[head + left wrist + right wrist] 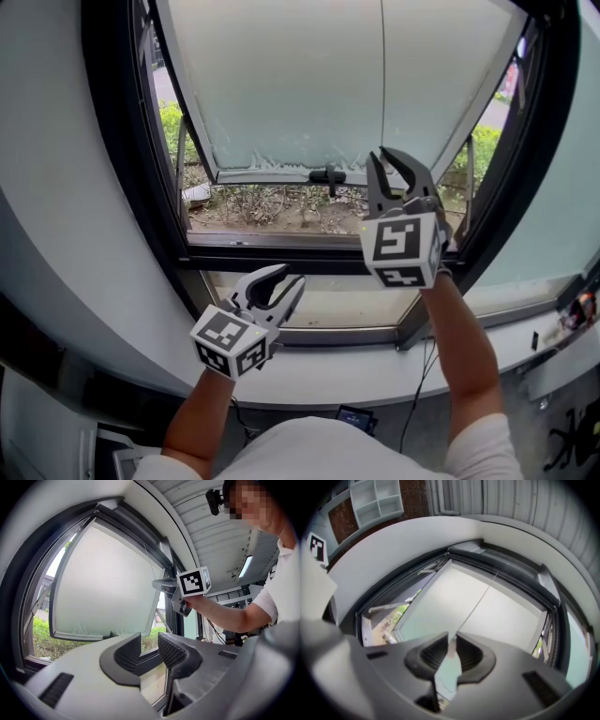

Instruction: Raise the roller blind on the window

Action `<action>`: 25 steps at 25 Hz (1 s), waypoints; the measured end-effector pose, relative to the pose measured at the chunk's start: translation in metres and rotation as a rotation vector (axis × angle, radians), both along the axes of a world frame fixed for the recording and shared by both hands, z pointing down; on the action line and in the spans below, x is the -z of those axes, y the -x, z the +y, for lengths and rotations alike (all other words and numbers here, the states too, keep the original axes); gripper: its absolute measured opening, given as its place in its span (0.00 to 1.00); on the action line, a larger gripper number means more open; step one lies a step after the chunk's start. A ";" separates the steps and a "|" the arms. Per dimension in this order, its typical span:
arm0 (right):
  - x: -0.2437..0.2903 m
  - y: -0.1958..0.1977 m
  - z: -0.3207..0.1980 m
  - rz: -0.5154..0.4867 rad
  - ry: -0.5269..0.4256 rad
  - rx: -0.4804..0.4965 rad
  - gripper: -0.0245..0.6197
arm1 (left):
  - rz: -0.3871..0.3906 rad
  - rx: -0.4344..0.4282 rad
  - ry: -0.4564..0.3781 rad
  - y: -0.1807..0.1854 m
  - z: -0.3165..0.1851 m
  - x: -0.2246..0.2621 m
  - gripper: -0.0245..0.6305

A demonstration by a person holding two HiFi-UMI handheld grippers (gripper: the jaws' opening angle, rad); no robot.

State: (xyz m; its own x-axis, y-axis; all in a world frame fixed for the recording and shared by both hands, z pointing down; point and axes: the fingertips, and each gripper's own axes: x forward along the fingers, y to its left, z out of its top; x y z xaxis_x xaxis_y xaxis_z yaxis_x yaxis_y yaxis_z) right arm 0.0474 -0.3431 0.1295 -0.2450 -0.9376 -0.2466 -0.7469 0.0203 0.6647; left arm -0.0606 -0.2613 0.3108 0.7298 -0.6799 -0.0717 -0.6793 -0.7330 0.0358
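Note:
A thin white pull cord (382,75) hangs down in front of the frosted pane (309,84) of the black-framed window (131,169). My right gripper (386,161) is raised in front of the pane, and the cord runs down into its jaws. In the right gripper view the cord (476,606) ends in a whitish piece pinched between the nearly closed jaws of the right gripper (451,643). My left gripper (281,287) hangs lower, by the sill, open with nothing between its fingers; the left gripper (149,645) points at the window's lower part. No blind fabric is distinguishable.
The frosted sash has a black handle (328,174) at its lower edge, with bushes (253,202) outside below it. A white sill (375,375) curves under the window. Cables (417,394) hang at the lower right, with a small device (356,418) below.

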 end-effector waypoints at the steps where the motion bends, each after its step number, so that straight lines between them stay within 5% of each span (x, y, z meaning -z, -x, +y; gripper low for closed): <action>1: 0.004 0.000 0.001 -0.001 -0.008 0.000 0.14 | 0.000 0.000 -0.001 0.000 0.000 0.001 0.23; 25: 0.020 -0.010 0.000 -0.026 -0.020 -0.009 0.14 | 0.002 -0.013 0.010 -0.005 0.001 -0.003 0.23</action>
State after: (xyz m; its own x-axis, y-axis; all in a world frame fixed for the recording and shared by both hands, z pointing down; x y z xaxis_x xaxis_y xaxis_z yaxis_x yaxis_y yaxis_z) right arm 0.0569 -0.3426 0.1099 -0.2296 -0.9348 -0.2711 -0.7641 0.0006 0.6451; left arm -0.0559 -0.2599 0.3138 0.7385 -0.6709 -0.0661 -0.6696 -0.7414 0.0445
